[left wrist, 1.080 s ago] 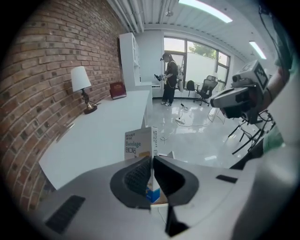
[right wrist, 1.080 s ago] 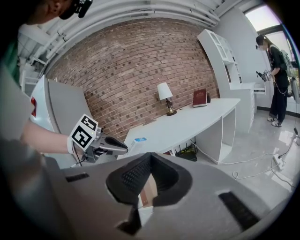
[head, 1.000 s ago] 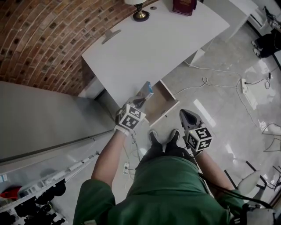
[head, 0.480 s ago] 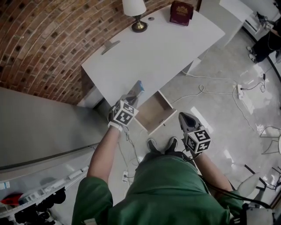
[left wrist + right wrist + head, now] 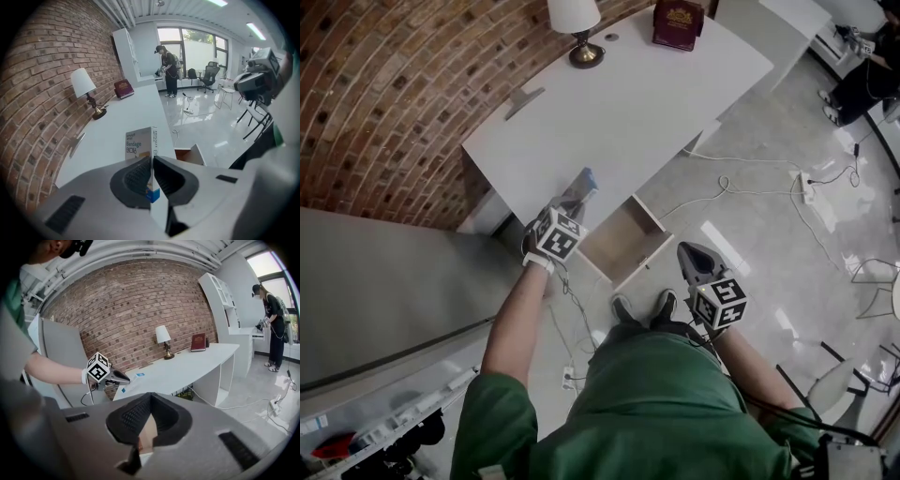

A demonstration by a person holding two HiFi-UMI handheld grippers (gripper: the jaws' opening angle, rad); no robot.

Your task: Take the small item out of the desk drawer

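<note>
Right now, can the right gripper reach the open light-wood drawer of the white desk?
Probably yes: the right gripper hangs beside the open light-wood drawer, nothing between; the left gripper holds its white bandage box aside.

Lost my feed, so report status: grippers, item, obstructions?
Left gripper shut on bandage box, clear of the drawer. Right gripper shut, empty. Drawer open. Nothing in the way.
</note>
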